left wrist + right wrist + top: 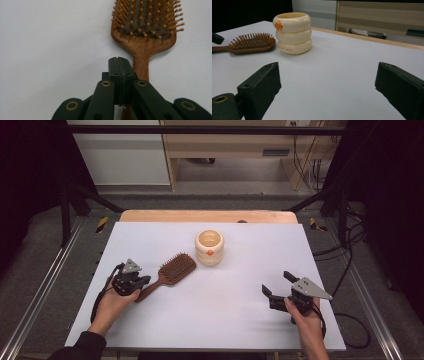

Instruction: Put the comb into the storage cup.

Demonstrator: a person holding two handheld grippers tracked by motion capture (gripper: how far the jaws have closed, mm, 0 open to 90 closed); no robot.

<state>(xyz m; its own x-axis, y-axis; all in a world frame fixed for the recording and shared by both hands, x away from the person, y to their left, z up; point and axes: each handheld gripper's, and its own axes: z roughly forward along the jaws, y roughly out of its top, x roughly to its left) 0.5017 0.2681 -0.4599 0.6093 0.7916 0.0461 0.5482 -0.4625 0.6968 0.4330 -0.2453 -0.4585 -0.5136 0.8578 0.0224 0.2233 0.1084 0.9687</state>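
A wooden paddle hairbrush (172, 270) lies bristles up on the white table (225, 320), left of centre, its handle pointing toward my left gripper (142, 281). In the left gripper view that gripper (119, 60) is shut with its jaws pressed flat together, nothing between them. The brush handle (141, 62) runs just beside and beneath the jaws. A cream ringed cup (209, 247) with a small orange mark stands behind the brush head. My right gripper (276, 283) hovers open at the right front, aimed toward the cup (292, 33) and brush (252, 42), well short of both.
The white table top (342, 65) ends in a wooden strip (207, 216) along its far edge. Metal frame rails run down both sides. Cables lie on the floor at the right (350, 250). A wooden cabinet (225, 145) stands beyond the table.
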